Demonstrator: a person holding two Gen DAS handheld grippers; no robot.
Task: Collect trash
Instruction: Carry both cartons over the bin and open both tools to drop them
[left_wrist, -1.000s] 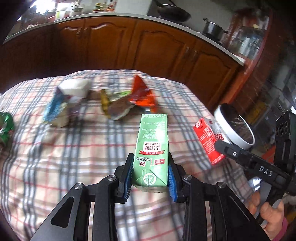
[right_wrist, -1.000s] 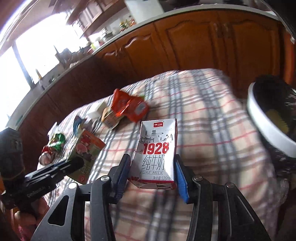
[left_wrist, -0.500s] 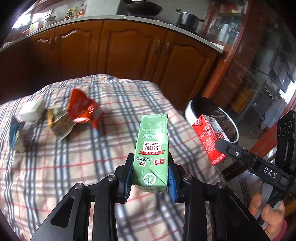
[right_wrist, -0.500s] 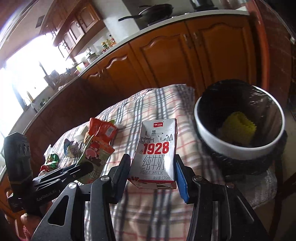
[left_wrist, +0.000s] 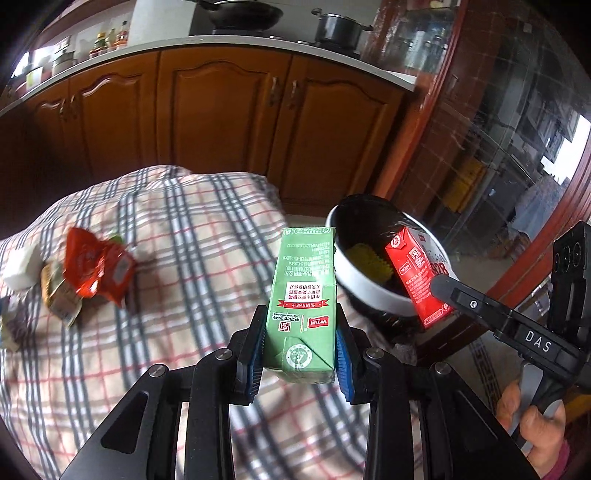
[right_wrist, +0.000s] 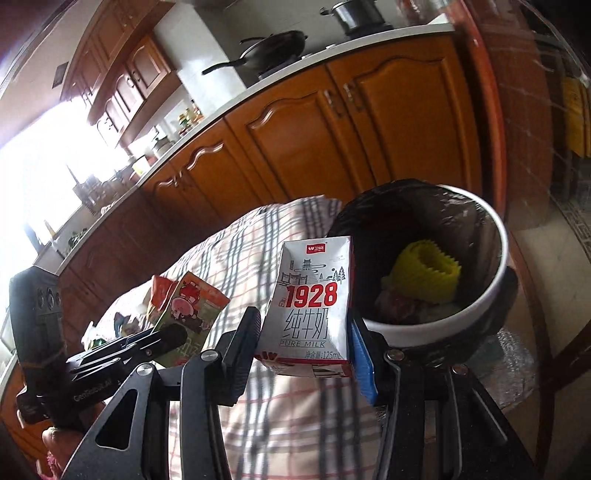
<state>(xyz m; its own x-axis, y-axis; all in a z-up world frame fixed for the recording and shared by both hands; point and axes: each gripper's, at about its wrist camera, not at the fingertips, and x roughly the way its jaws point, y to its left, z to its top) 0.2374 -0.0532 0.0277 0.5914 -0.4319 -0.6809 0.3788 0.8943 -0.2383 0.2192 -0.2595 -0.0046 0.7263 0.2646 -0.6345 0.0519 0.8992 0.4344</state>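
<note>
My left gripper (left_wrist: 300, 350) is shut on a green drink carton (left_wrist: 304, 295), held upright above the plaid-covered table (left_wrist: 166, 332). My right gripper (right_wrist: 306, 343) is shut on a white and red "1928" milk carton (right_wrist: 310, 302), which also shows in the left wrist view (left_wrist: 417, 277) over the bin's rim. The white-rimmed trash bin (right_wrist: 487, 295) with a black liner stands just past the table's right end and holds a yellow ridged item (right_wrist: 428, 273). The green carton also shows in the right wrist view (right_wrist: 188, 306).
Several wrappers lie on the table at the left: a red-orange packet (left_wrist: 96, 269), a brownish one (left_wrist: 55, 295) and a white block (left_wrist: 20, 266). Wooden kitchen cabinets (left_wrist: 221, 118) run behind the table. A glass door (left_wrist: 517, 129) is at the right.
Both grippers have swung to the right with their cartons. The bin has come closer and the milk carton now hangs over its rim. The wrappers have slid to the left.
</note>
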